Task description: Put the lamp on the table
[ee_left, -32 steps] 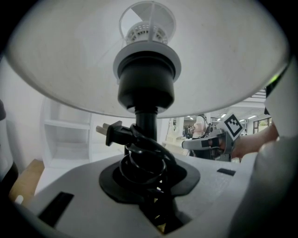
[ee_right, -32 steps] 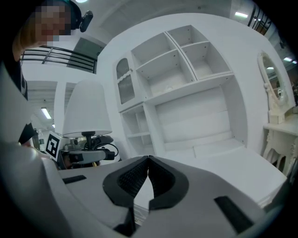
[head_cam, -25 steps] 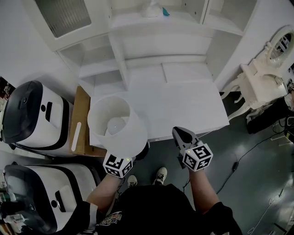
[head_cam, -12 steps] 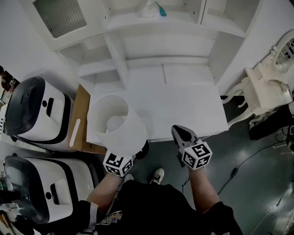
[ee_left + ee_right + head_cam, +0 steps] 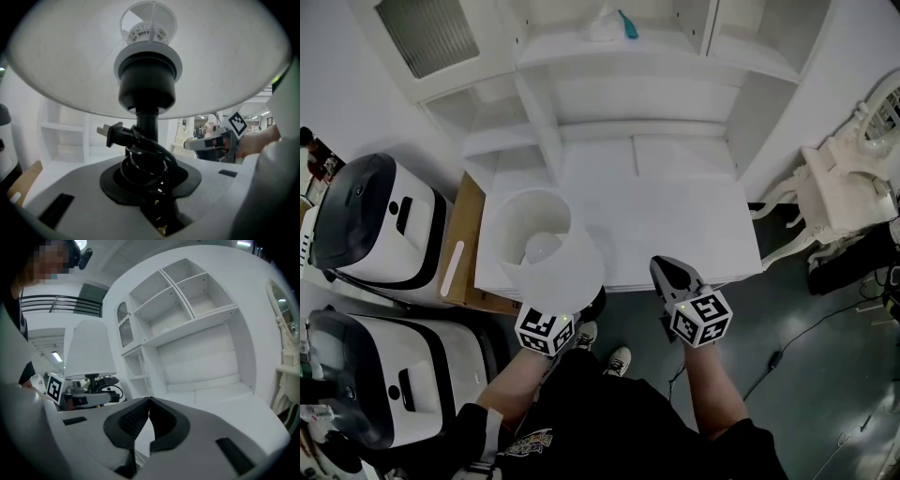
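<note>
Still clamped on the wound cord [image 5: 146,157] and black stem, the left tongs [image 5: 149,176] carry the lamp [image 5: 548,246] toward the white table [image 5: 675,216]. The right tongs [image 5: 149,408] travel alongside, pressed together on nothing, just off the table's front edge. Over the past second the shade [image 5: 574,274] has edged a little further in over the table's near left corner, and the person's feet have come up closer below the front edge. That suggests the carry is nearly over and only the set-down is left. The lamp hangs in the air, not yet resting on anything. It stands upright, its long axis vertical: the shade's open top faces up at the head view, with the bulb [image 5: 544,247] showing inside. The base sits hidden beneath the shade. A loose plug [image 5: 111,133] sticks out to one side of the stem.
</note>
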